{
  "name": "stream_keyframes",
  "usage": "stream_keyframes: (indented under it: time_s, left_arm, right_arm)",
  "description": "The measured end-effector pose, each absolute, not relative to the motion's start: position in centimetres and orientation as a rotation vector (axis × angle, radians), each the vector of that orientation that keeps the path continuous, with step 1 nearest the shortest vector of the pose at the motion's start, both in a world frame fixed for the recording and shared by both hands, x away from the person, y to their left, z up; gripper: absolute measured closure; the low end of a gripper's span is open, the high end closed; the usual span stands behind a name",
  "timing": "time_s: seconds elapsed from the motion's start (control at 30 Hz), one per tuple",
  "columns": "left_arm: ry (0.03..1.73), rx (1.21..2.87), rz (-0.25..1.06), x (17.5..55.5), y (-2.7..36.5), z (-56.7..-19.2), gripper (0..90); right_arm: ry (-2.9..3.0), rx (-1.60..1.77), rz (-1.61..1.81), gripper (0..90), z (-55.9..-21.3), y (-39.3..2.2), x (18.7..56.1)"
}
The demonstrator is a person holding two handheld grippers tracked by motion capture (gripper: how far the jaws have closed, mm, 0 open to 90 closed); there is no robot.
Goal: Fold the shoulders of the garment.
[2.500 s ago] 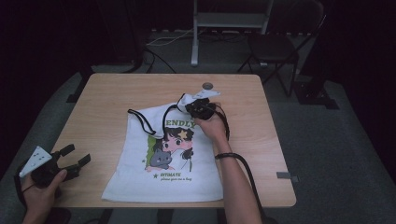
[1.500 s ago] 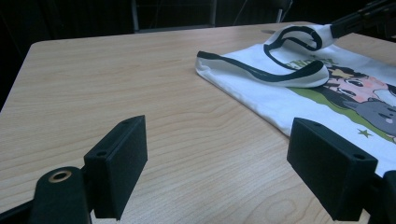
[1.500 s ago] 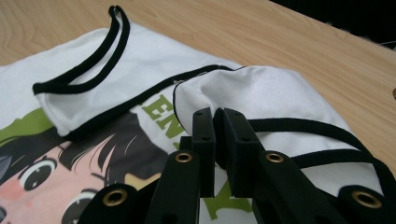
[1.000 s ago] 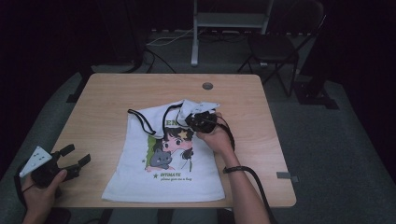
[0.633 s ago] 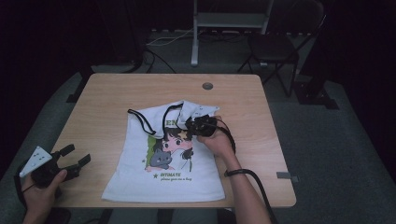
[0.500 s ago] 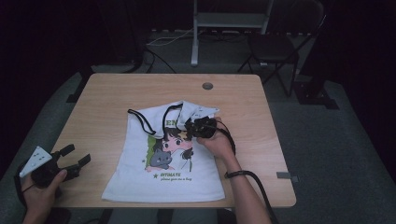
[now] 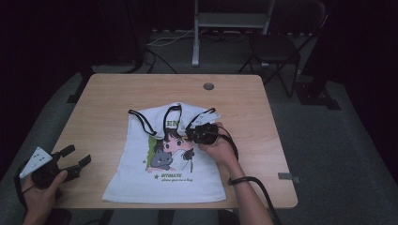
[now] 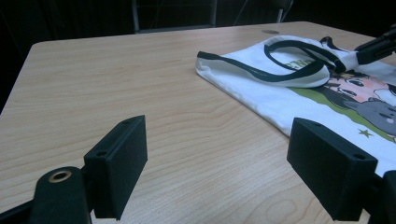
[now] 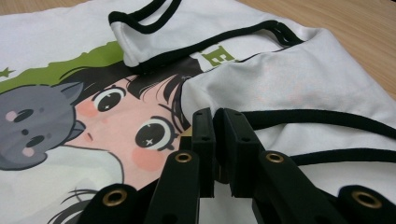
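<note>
Right tongs (image 7: 195, 132) pinch the tank top's (image 7: 164, 183) folded strap; left tongs (image 7: 75, 157) spread beside it.

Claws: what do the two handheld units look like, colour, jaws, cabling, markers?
Both are black. The left claw has two blocky rectangular jaws with small screw holes, brass-ringed pivots, and a grey three-cornered plate on top. The right claw trails a black cable.

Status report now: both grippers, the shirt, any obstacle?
Left gripper open, off the shirt. Right gripper shut on shirt's folded-over shoulder. Nothing in the way.
</note>
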State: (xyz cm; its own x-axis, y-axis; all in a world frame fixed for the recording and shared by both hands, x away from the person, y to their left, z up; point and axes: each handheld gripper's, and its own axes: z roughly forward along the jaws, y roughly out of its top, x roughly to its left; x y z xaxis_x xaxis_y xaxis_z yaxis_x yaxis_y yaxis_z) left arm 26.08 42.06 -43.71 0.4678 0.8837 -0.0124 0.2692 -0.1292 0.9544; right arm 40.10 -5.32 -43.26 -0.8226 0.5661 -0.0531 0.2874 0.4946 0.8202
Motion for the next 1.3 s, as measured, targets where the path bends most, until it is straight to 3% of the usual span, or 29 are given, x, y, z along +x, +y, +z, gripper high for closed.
stream_keyframes:
  time_s: [1.2, 1.3]
  left_arm:
    - [1.006, 1.661, 0.723, 26.1, 42.0, -43.7, 20.0]
    - [1.006, 1.663, 0.723, 26.1, 42.0, -43.7, 20.0]
  right_arm:
    - [2.481, 0.674, 1.212, 83.2, -44.2, -5.2, 38.8]
    - [2.492, 0.669, 1.199, 79.5, -44.2, -5.2, 38.9]
